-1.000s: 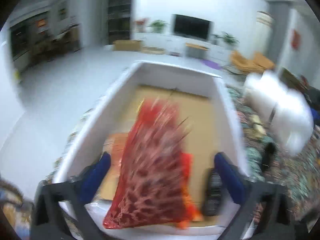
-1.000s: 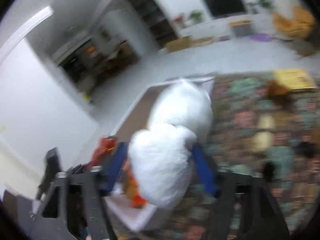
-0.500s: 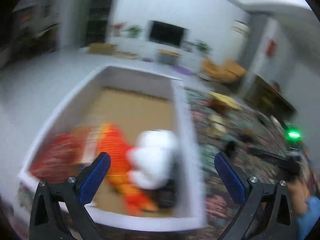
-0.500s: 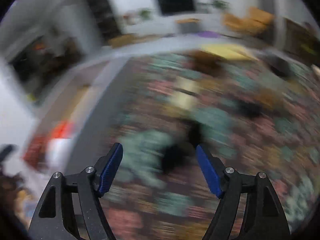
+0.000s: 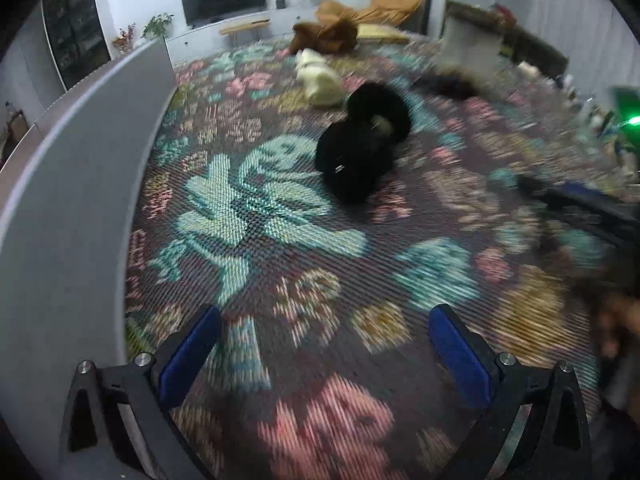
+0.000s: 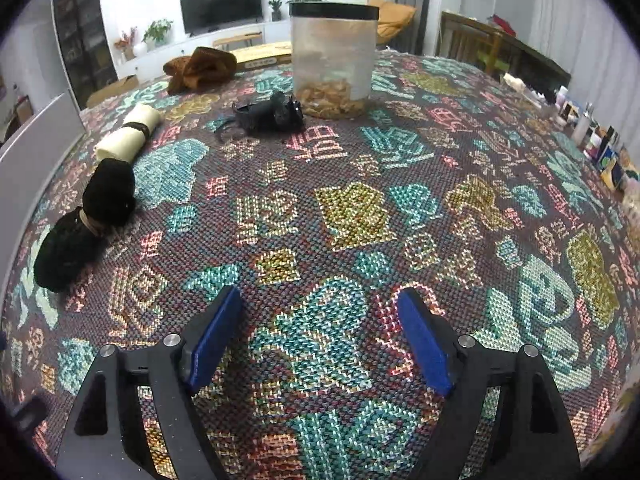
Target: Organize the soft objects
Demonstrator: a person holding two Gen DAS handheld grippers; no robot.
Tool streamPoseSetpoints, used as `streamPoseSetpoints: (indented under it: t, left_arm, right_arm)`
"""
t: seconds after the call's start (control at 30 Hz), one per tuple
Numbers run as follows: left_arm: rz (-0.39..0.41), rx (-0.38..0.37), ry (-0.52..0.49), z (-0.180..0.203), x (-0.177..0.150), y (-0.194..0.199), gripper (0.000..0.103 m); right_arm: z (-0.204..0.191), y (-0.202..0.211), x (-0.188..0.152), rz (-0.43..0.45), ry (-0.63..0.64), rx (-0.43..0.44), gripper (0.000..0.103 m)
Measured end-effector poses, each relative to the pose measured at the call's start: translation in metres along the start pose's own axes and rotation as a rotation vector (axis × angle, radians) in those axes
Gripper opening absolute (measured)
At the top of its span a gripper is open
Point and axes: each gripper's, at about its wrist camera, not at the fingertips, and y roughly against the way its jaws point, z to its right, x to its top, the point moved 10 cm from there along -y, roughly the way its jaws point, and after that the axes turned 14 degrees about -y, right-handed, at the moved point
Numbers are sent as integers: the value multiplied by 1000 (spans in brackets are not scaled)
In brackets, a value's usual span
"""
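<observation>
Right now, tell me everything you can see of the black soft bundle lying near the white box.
The black bundle looks like dark, fuzzy fabric rolled into two rounded lumps, cinched at the middle by a pale tan band. It lies on its side on the patterned woven cloth, close to the white box wall but not visibly touching it. A cream roll lies just beyond it. Nothing grips it.

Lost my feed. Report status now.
Left gripper open, empty. Right gripper empty, jaws opening. Black roll, cream roll, brown cloth loose on patterned cloth. Nothing blocking.
</observation>
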Motion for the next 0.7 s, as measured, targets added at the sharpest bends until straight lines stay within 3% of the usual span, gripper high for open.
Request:
streamPoseSetpoints:
  t: [0.03, 0.17, 0.7]
  left_arm:
    - [37, 2, 10, -1, 6, 1, 103]
    - [62, 20, 40, -5, 14, -4, 103]
    - [65, 24, 46, -9, 13, -8, 103]
  right_arm:
    - [0, 0, 0, 2, 2, -5, 84]
    - [-1, 4, -1, 4, 1, -4, 85]
    - [0, 5, -2, 4, -3, -1, 85]
